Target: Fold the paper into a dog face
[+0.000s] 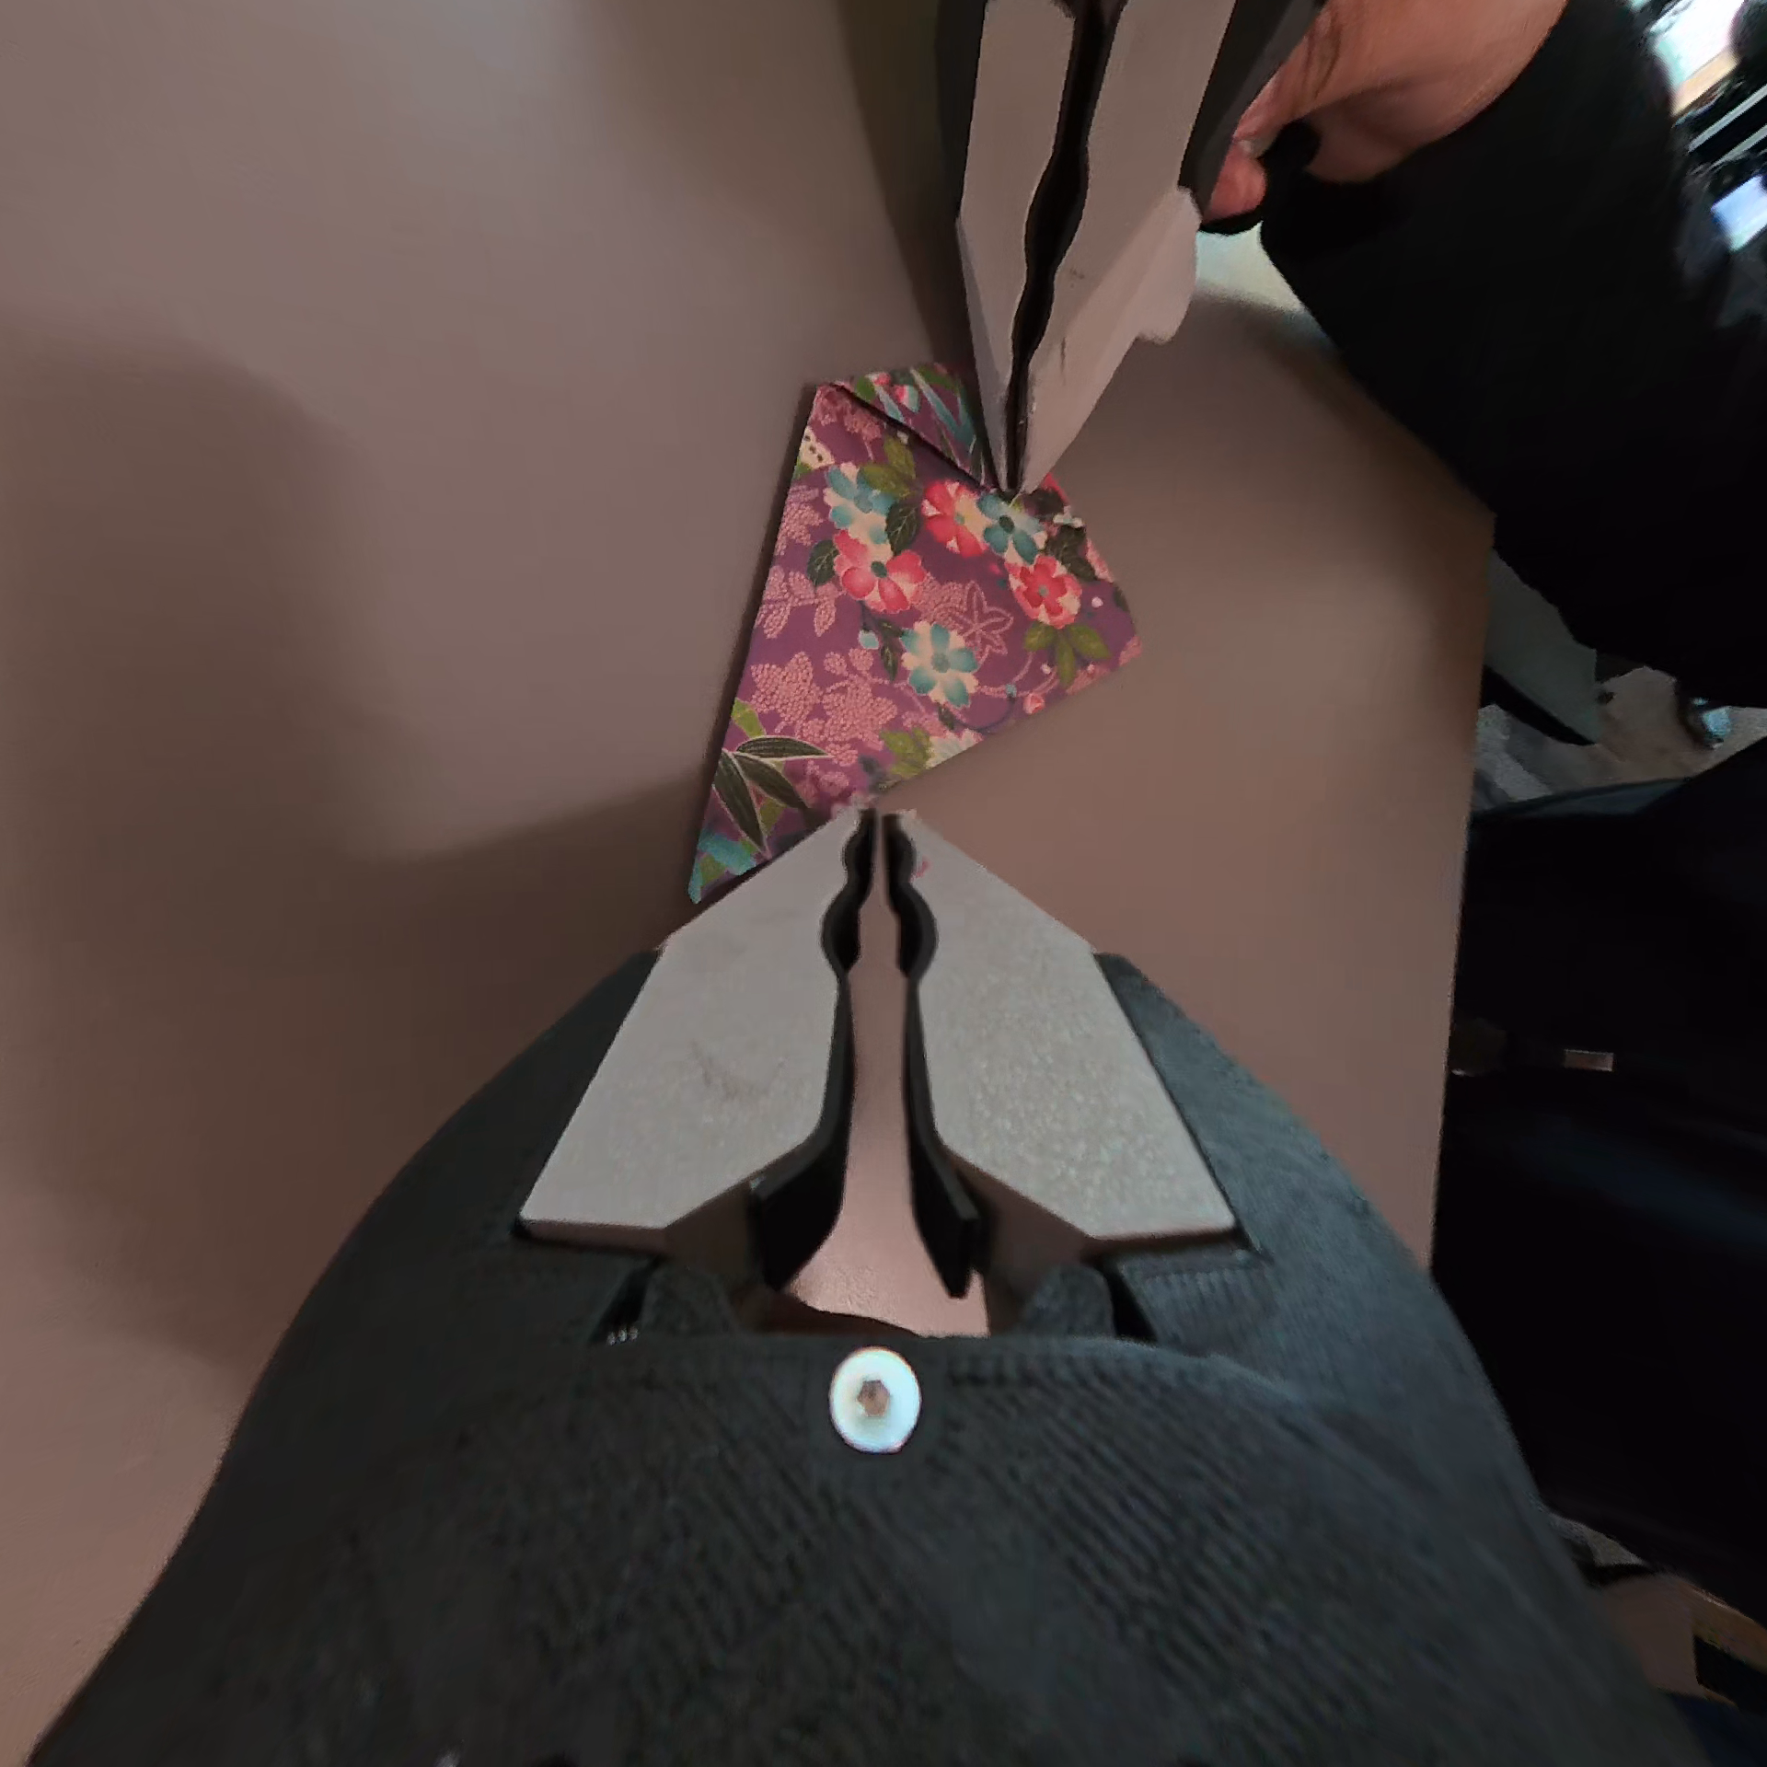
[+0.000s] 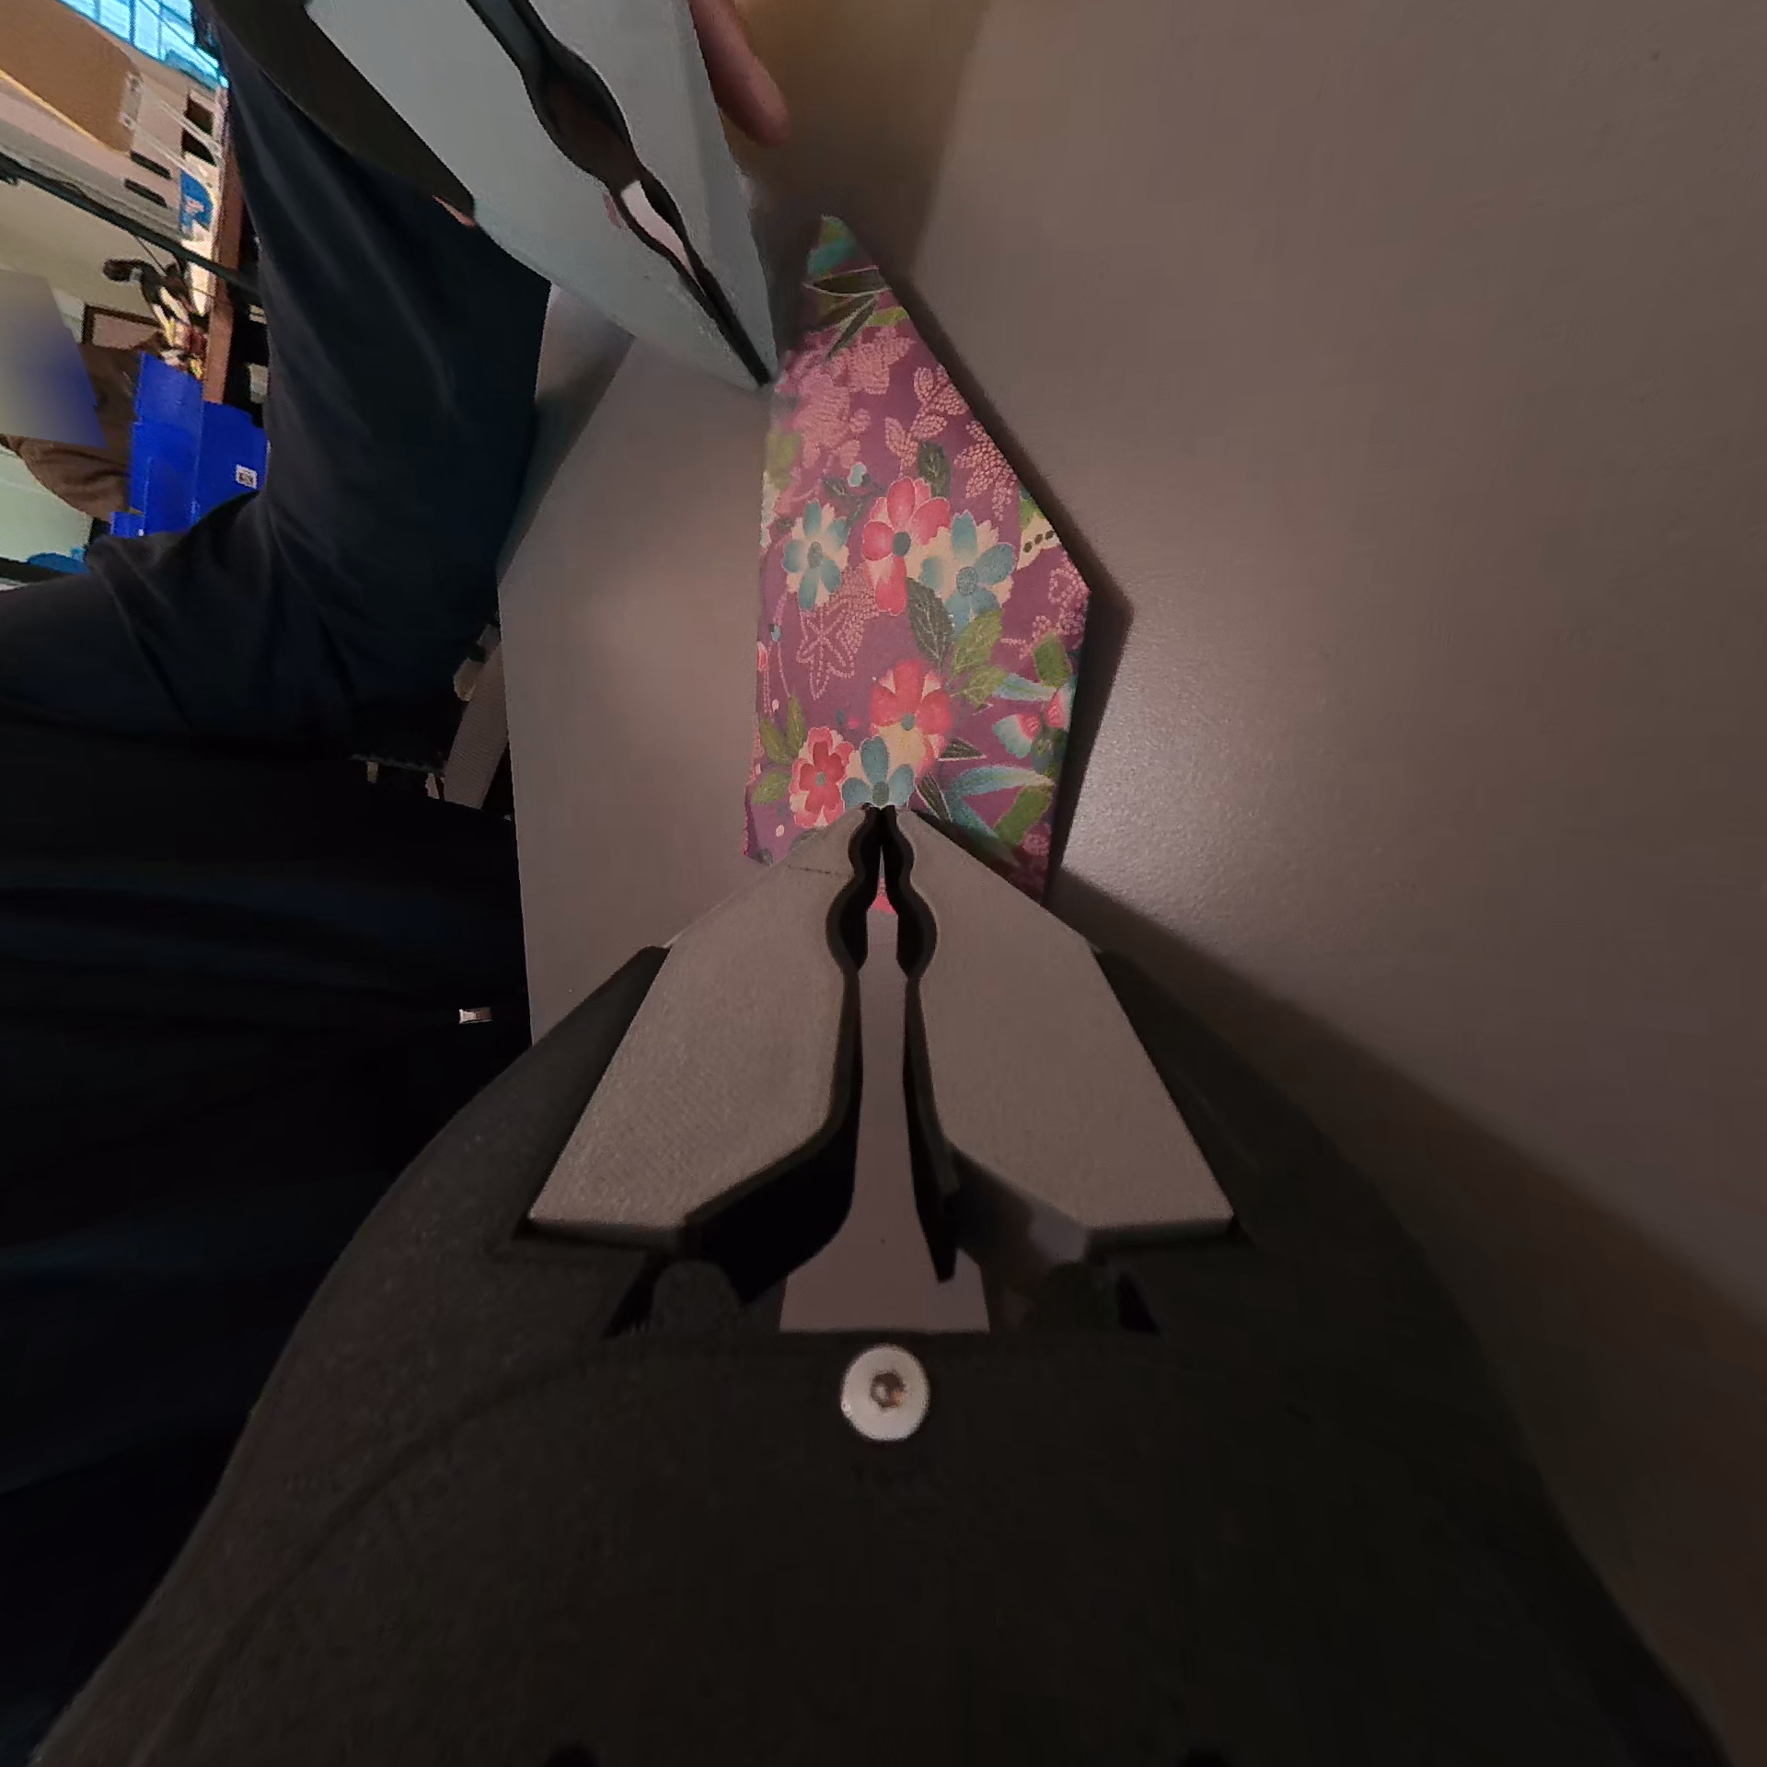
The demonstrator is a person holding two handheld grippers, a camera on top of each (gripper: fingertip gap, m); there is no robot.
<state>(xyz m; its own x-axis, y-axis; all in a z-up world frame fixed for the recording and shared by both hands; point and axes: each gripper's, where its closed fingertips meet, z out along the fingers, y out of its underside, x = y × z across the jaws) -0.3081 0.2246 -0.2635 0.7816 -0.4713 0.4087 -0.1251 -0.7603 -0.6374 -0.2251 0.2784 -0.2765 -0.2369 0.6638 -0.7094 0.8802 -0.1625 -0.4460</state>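
Note:
The paper (image 1: 899, 621) is purple with a flower print and lies folded flat on the grey-brown table (image 1: 382, 574); a small flap is folded over at its far end. My left gripper (image 1: 875, 813) is shut, its tips resting on the paper's near corner. My right gripper (image 1: 1014, 478) comes in from the top, shut, with its tips on the paper's far part. In the right wrist view the paper (image 2: 908, 593) lies ahead, my right gripper (image 2: 882, 811) is shut with its tips on its near end, and the left gripper (image 2: 765, 373) touches the far edge.
A person's hand (image 1: 1386, 105) and dark sleeve (image 1: 1530, 382) hold the right gripper. The table edge (image 1: 1463, 765) runs close to the paper on the person's side. Blue crates (image 2: 191, 449) and shelves stand far behind. Left tips to right tips: about 11 cm.

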